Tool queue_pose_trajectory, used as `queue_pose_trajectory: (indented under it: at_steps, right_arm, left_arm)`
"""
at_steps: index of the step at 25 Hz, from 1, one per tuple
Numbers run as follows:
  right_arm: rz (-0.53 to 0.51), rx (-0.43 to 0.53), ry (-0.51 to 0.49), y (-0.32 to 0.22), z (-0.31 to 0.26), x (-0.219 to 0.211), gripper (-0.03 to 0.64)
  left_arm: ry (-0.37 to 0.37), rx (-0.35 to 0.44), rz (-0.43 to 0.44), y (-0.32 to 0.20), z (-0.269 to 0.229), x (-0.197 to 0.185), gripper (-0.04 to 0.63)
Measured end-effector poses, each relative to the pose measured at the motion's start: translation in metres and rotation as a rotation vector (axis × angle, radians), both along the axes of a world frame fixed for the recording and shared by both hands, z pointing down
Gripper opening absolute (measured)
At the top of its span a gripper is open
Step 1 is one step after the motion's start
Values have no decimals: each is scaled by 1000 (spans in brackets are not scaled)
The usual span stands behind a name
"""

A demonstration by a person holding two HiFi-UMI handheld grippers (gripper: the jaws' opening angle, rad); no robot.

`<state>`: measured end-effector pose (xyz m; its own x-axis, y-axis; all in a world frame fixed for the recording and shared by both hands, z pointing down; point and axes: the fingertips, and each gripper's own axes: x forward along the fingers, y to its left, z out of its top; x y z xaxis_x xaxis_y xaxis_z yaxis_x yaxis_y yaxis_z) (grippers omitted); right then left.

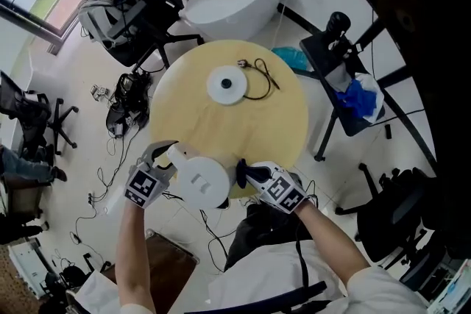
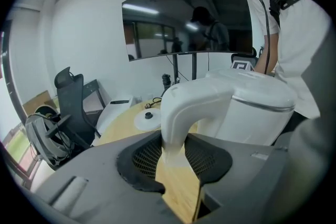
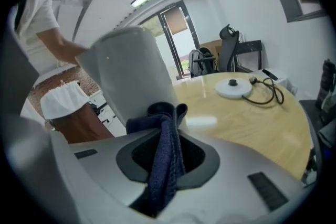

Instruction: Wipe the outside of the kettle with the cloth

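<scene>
the white plastic kettle [image 1: 200,180] is held above the near edge of the round wooden table [image 1: 280,121], its curved handle [image 2: 184,107] clamped in the left gripper [image 1: 168,155], so one wall is offered to the dark blue cloth [image 3: 165,160] pinched in the right gripper [image 1: 243,174]. the cloth appears to touch that wall. open tabletop is left before the white round base [image 1: 228,84].

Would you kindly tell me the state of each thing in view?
kettle: off its base, lid shut, held by its handle
kettle base: bare, on the table
cloth: bunched, against the kettle's side
left gripper: shut on the kettle's handle
right gripper: shut on the cloth
</scene>
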<state>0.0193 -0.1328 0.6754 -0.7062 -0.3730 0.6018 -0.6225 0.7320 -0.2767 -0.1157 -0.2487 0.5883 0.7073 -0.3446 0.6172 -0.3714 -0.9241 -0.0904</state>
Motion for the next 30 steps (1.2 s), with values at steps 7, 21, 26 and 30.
queue_pose_trajectory:
  at_steps: [7, 21, 26, 30]
  right_arm:
    - [-67, -41, 138, -13, 46, 8, 69]
    - [-152, 230, 9, -33, -117, 2, 69]
    - [-233, 377, 41, -40, -157, -3, 69]
    - [-243, 364, 52, -41, -142, -6, 69]
  left_arm:
    - [-40, -94, -37, 2, 7, -5, 239]
    - [231, -84, -678, 25, -98, -53, 77]
    - [209, -124, -710, 62, -112, -10, 55]
    - [165, -126, -729, 74, -102, 8, 166]
